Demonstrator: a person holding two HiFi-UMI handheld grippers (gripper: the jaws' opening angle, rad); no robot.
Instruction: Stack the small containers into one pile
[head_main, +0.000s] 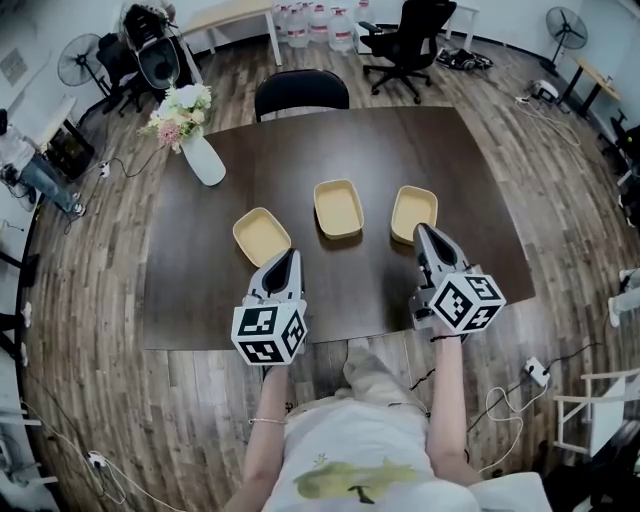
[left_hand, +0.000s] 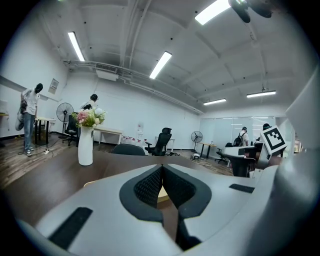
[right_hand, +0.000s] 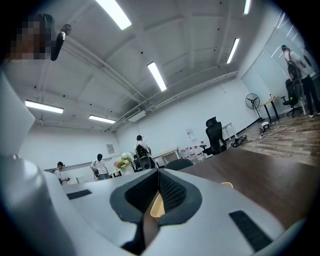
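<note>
A dark table bears three tan containers, apart in a row, and a white flower vase.

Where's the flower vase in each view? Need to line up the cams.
Head view: vase in the upper left.
Left gripper view: vase upright at mid-left.
Right gripper view: mainly its flowers show, small, just left of centre.
Shared landmark: the black office chair, on the floor behind it.
</note>
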